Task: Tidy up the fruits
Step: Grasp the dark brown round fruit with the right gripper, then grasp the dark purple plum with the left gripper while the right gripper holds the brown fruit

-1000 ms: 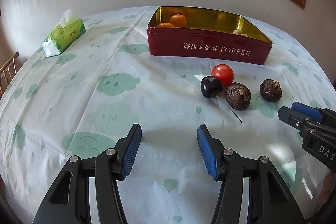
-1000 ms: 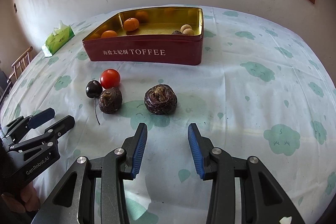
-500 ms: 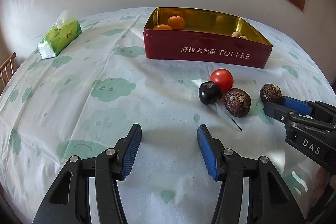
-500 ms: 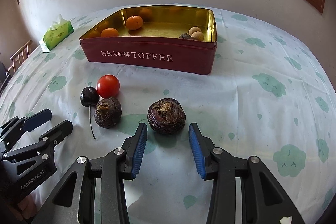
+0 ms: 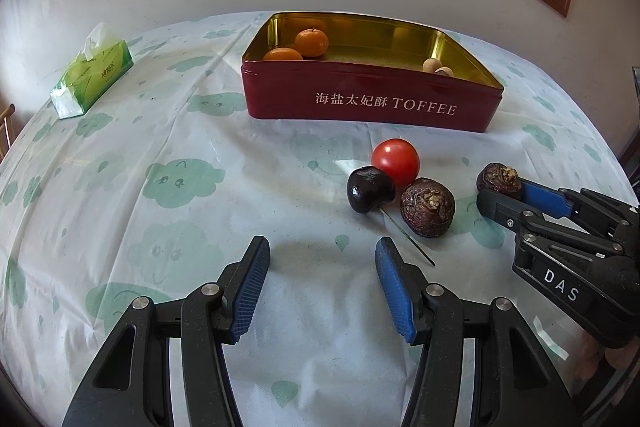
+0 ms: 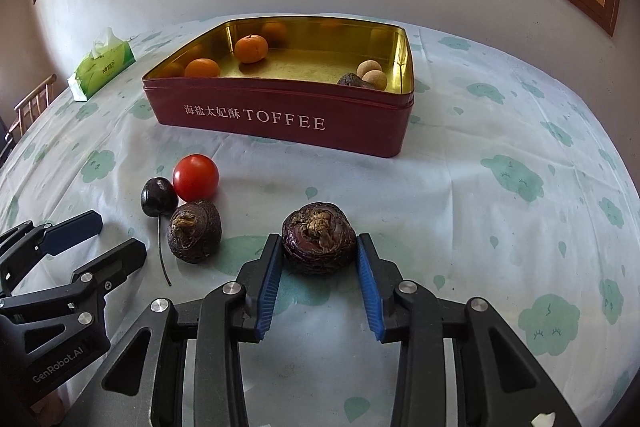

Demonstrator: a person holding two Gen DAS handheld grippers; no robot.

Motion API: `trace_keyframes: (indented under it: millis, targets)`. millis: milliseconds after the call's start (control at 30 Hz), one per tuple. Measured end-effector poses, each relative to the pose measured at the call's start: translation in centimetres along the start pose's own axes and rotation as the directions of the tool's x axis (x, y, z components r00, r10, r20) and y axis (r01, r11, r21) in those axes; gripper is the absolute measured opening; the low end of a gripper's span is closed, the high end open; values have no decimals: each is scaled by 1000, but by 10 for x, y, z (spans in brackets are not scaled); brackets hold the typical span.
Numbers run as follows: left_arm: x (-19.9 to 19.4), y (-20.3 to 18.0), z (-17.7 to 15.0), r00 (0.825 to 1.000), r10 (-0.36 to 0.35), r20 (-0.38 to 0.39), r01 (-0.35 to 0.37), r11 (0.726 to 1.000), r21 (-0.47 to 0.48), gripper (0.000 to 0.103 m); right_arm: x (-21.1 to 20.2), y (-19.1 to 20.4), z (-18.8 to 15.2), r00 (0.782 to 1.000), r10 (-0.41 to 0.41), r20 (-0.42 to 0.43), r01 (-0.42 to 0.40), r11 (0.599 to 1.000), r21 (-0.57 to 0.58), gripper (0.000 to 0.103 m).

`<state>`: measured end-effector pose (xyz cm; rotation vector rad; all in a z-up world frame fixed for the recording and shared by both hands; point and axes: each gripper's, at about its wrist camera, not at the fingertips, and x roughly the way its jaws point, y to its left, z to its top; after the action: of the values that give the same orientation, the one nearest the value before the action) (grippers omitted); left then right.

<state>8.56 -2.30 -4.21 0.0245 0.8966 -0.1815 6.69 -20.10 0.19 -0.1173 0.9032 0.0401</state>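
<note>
Kid: Left gripper [image 5: 322, 289] is half open, holding nothing. Right gripper [image 6: 318, 283] was just closing; its pads touch the brown water chestnut [image 6: 319, 243] on the table [image 6: 500, 235].

Friend: It's round. A crooked squeeze might pop it toward the tomato [image 6: 196, 177].
</note>
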Motion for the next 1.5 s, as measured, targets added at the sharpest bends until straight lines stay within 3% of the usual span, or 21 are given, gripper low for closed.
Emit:
trace_keyframes:
  millis: [300, 900, 1167, 1500]
  targets:
    - [7, -8, 8, 1000, -16, -8, 16, 1000, 8, 56, -3, -21, -4, 1000, -15, 1, 15, 999, 42, 34]
    - [24, -21, 28, 1000, -2, -10, 2, 999, 33, 56, -4, -22, -5, 1000, -3, 4, 3, 999, 54, 35]
    - [22, -19, 26, 1000, -15, 5, 15, 999, 29, 35, -4, -23, -5, 1000, -3, 4, 3, 999, 53, 35]
    - [20, -19, 24, 1000, -23, 5, 23, 999, 30, 26, -4, -23, -5, 1000, -6, 4, 5, 999, 52, 35]
